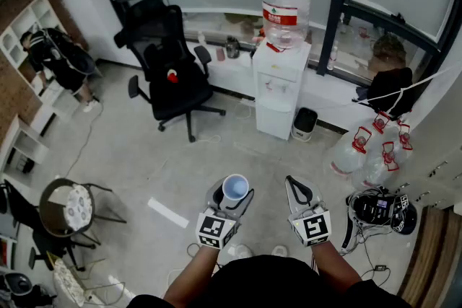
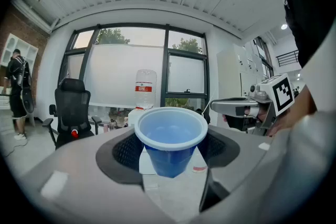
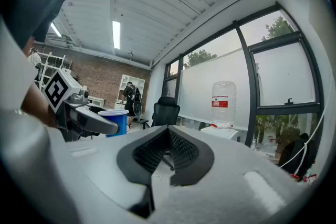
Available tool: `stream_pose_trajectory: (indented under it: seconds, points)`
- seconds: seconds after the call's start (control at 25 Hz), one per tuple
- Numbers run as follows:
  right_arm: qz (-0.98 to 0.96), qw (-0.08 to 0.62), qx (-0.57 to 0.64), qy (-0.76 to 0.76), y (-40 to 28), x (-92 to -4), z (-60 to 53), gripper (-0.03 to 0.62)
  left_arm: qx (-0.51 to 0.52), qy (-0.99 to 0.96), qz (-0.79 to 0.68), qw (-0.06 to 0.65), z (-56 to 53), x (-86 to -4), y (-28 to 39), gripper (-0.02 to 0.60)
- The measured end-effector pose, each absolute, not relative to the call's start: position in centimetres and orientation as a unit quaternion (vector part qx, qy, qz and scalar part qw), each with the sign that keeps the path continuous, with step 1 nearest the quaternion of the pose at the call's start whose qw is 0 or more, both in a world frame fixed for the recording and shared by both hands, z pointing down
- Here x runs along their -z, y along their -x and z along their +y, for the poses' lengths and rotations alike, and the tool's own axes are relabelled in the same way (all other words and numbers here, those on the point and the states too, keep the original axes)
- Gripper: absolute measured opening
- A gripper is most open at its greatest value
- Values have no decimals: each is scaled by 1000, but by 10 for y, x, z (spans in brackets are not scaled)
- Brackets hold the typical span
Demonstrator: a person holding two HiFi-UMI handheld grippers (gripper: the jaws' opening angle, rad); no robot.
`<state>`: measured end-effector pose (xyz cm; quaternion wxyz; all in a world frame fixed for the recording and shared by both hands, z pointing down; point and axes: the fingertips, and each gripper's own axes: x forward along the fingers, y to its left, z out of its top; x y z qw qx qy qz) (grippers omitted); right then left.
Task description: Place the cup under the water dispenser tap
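Note:
A blue plastic cup (image 1: 235,188) stands upright between the jaws of my left gripper (image 1: 232,192), which is shut on it; in the left gripper view the cup (image 2: 170,136) is empty and the pads press its sides. My right gripper (image 1: 294,187) is beside it on the right, shut, with nothing in it; its pads (image 3: 181,150) meet. The white water dispenser (image 1: 278,83) with its clear bottle (image 1: 286,0) stands against the window wall, well ahead of both grippers. From the right gripper view the cup (image 3: 114,120) shows at the left and the bottle (image 3: 223,102) ahead.
A black office chair (image 1: 170,68) stands left of the dispenser and a small bin (image 1: 304,123) to its right. Several spare water jugs (image 1: 368,155) lie at the right, with black gear (image 1: 379,209) near them. A round chair (image 1: 68,207) and a person (image 1: 58,58) are at the left.

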<state>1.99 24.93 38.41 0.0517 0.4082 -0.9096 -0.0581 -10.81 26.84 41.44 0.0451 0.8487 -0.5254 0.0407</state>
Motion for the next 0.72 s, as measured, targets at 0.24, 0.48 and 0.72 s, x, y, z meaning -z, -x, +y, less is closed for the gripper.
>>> stream_pose_trajectory:
  seconds: [0.24,0.48,0.72]
  points:
    - [-908,57,63,-410,-13,-386,244,2,-42,-849,-524,45,264,-416,112,334]
    - [-908,60,51,-412,-1,-390,251,2,-46,-858,-511,42,267,-420,119,334]
    - [-900,51,41,-431,2,-396,258,3,-51,-869,-491,41,271,-427,123,334]
